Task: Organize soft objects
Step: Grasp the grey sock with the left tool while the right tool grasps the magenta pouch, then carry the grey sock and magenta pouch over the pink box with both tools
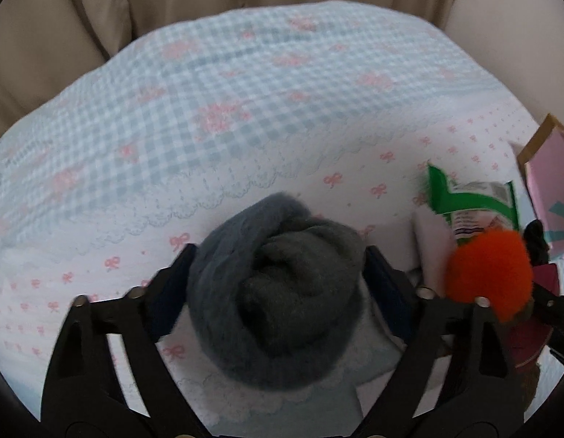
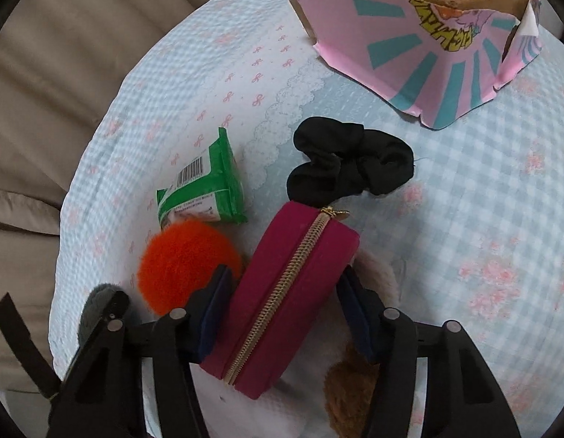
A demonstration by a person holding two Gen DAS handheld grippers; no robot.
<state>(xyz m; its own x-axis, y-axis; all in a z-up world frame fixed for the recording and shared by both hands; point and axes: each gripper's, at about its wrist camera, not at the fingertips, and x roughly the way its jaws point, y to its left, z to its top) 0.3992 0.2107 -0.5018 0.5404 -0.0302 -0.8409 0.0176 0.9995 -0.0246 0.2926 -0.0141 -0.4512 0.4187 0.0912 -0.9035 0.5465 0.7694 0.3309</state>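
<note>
Left gripper (image 1: 278, 270) clamped around a rolled grey woollen bundle (image 1: 278, 292), pads pressed into both sides, lifted just over the blue-checked quilt with pink bows (image 1: 216, 84). Right gripper (image 2: 285, 292) closed on a magenta velvet zip pouch (image 2: 282, 303), gold zipper running up the middle, pads tight against its long sides. Just left of the pouch, touching a fuzzy orange pom-pom (image 2: 187, 262). Beyond that, a green plastic wipes packet (image 2: 205, 186) lying flat on the quilt. Ahead of the pouch, a black fabric scrunchie (image 2: 347, 164). Farther back, an open pink-and-teal cardboard box (image 2: 420, 43). Under the pouch, something tan and furry (image 2: 347, 390), mostly hidden.
</note>
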